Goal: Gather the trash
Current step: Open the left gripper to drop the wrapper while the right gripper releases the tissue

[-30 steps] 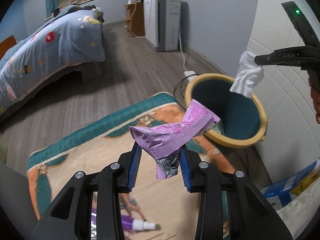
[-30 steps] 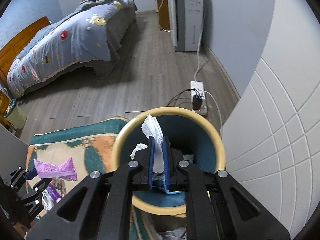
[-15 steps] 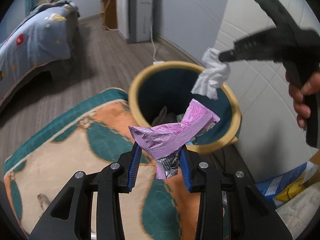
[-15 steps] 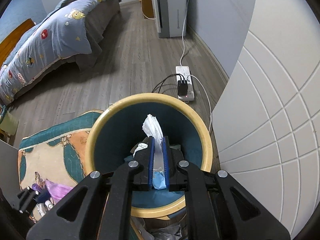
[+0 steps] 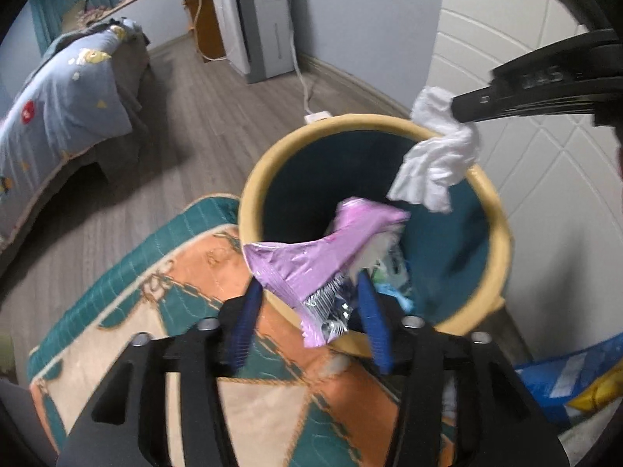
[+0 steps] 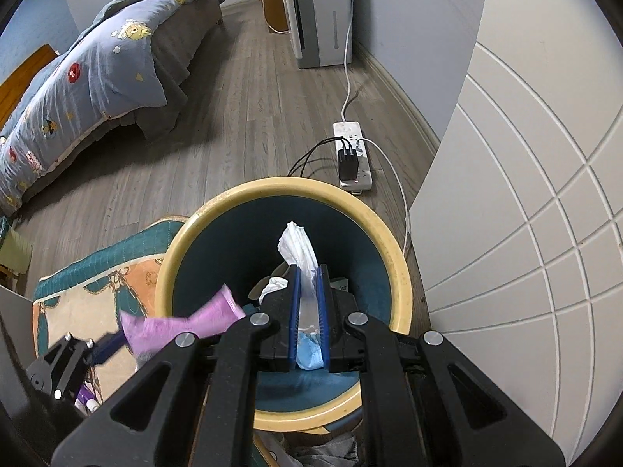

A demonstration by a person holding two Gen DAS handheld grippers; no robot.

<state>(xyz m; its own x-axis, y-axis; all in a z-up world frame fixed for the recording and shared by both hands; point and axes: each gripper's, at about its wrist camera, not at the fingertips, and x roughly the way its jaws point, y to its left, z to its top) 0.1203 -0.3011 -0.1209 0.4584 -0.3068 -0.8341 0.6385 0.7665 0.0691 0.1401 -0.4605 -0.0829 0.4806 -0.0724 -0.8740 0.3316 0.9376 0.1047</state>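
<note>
Left claw (image 5: 307, 303) opening around purple wrapper (image 5: 319, 257) over bin rim (image 5: 272, 159), right claw (image 6: 307, 303) pinching tissue (image 6: 298, 249)

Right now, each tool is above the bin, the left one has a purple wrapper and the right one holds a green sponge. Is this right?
Not quite. The right tool is shut on a white tissue, not a green sponge; the right wrist view shows this. The rest is right: both are above the bin, and the purple wrapper is between the opening left tool.

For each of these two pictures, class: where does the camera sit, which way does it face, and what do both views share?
Left wrist: sits on the left gripper, looks down at the bin; jaws opening, purple wrapper between them.
Right wrist: sits on the right gripper, above the bin, shut on the white tissue.
Shared: bin, wrapper, tissue, rug, bed.
</note>
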